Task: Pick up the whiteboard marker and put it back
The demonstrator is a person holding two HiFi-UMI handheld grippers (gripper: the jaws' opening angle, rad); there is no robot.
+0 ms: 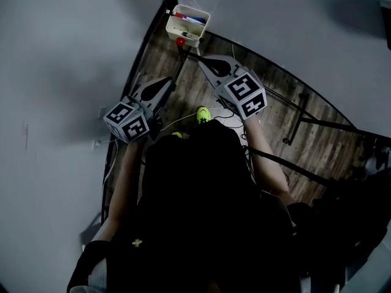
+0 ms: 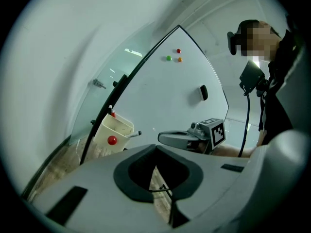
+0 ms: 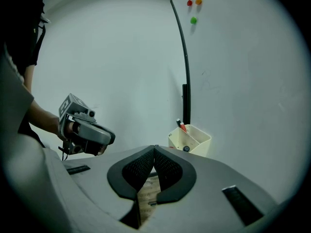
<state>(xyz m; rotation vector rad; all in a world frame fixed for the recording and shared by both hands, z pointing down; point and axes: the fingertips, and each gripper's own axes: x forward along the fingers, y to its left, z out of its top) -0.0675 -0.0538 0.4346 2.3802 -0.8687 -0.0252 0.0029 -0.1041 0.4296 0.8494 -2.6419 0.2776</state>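
A cream marker holder hangs low on the whiteboard, with red and blue markers lying in it. The left gripper view shows the holder with one marker poking out over its right rim. The right gripper view shows a red-capped marker standing in the holder. My right gripper is shut and empty, just short of the holder; its pads meet in its own view. My left gripper hangs back to the left, also shut on nothing.
The whiteboard carries three small magnets and a black eraser. A red magnet sits on the holder's front. Below lie a wood floor, the board's black stand legs and a cable beside a green shoe.
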